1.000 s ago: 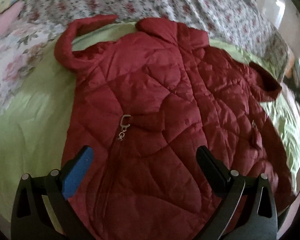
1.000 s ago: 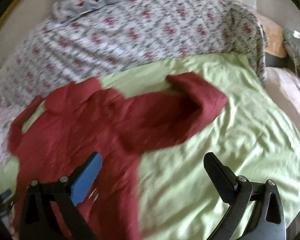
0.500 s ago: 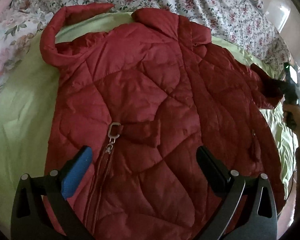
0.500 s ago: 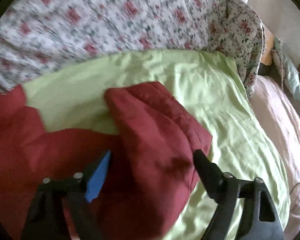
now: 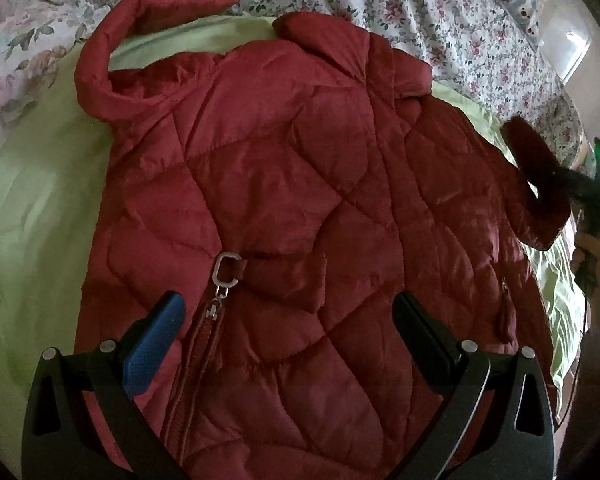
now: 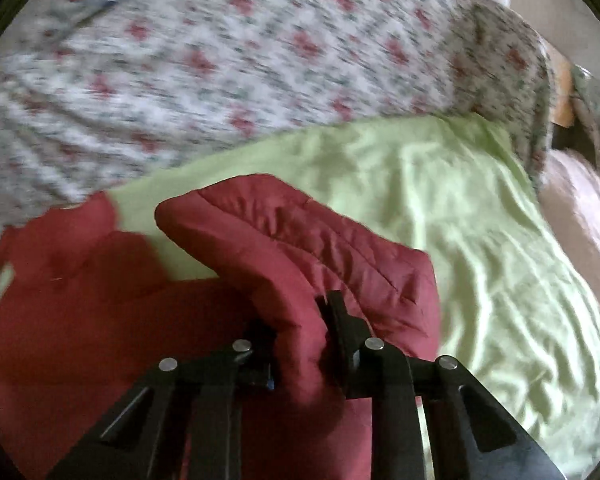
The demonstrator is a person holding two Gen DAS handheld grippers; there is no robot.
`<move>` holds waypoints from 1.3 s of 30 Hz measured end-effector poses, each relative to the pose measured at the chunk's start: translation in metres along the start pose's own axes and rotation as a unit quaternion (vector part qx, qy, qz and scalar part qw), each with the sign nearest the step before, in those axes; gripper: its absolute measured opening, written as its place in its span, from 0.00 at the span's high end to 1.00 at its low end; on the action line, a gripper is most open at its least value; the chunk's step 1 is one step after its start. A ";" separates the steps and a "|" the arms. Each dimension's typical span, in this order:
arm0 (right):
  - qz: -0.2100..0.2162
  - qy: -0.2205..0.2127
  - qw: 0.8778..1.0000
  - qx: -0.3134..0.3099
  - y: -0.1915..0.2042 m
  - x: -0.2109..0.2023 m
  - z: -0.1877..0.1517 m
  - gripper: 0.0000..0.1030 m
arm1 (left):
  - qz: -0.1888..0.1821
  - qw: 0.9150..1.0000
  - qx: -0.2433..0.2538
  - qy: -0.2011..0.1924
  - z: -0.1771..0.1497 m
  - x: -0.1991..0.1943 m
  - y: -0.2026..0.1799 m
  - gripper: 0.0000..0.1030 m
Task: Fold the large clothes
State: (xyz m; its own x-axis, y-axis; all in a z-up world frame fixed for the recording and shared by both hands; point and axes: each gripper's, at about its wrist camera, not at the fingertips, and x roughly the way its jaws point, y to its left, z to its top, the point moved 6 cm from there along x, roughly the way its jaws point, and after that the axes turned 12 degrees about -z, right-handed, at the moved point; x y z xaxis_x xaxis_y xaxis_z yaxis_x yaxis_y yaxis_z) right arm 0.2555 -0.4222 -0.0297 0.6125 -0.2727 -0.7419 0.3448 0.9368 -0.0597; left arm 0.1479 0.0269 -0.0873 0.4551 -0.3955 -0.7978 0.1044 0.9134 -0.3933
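Observation:
A dark red quilted jacket lies spread front-up on a light green sheet. Its zipper pull sits just ahead of my left gripper, which is open and empty above the jacket's lower front. The jacket's left sleeve curls up at the top left. My right gripper is shut on the end of the jacket's right sleeve, lifting it slightly. It also shows in the left wrist view at the far right, with the sleeve in it.
A floral quilt is heaped along the far side of the bed, also seen in the left wrist view. The green sheet extends to the right of the sleeve. A pinkish cover lies at the right edge.
My right gripper moved in over the right sleeve end and shut on it. My left gripper moved closer over the jacket and stayed open.

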 end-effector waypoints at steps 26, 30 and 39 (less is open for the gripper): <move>0.272 -0.001 0.942 -0.197 0.260 -0.077 -0.136 0.80 | -0.165 0.981 -0.097 -0.018 0.053 -0.015 0.028 0.00; 0.280 -0.007 0.932 -0.231 0.280 -0.079 -0.152 0.76 | -0.191 0.976 -0.106 -0.010 0.078 0.002 0.027 0.00; 0.289 0.007 0.931 -0.224 0.285 -0.074 -0.157 0.75 | -0.201 0.975 -0.091 0.035 0.104 0.054 0.020 0.54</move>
State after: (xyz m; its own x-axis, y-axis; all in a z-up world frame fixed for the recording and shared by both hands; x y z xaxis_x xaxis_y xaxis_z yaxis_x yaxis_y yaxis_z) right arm 0.1969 -0.1003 -0.0962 0.5927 0.3048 -0.7455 -0.3725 0.9244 0.0818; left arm 0.2663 0.0336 -0.0904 0.3474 -0.7297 -0.5889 0.1012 0.6536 -0.7501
